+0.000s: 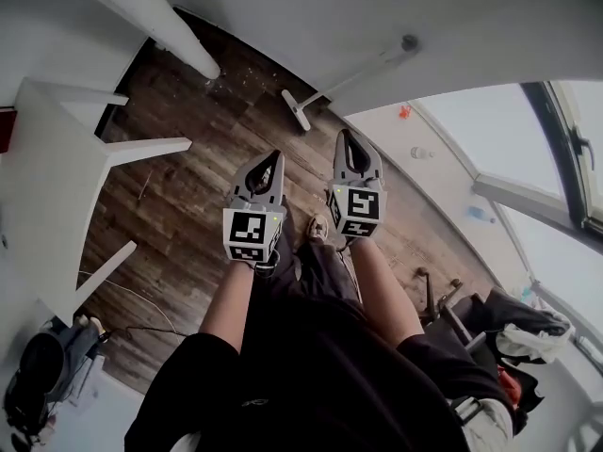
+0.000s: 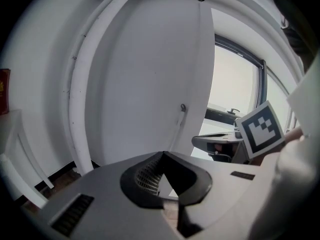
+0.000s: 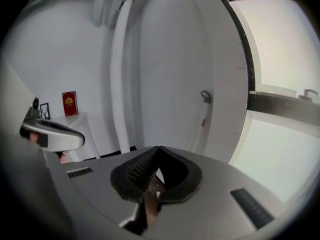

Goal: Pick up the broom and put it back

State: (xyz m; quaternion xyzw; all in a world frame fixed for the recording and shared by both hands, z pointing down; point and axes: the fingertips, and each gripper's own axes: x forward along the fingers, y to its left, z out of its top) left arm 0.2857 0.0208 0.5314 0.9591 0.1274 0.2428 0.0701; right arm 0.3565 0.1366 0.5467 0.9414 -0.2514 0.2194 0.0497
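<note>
The broom is white, with a long thin handle; it leans against the white wall with its narrow head on the wooden floor. The handle also shows in the left gripper view as a slim white broom handle with a dark hanging loop on top, and in the right gripper view as the same broom handle. My left gripper and right gripper hang side by side above the floor, short of the broom. Both are shut with nothing between the fingers.
A white table with slanted legs stands at the left, and a thick white pipe runs up the wall. A window fills the right side. Bags and a chair crowd the lower right. A red book stands on a shelf.
</note>
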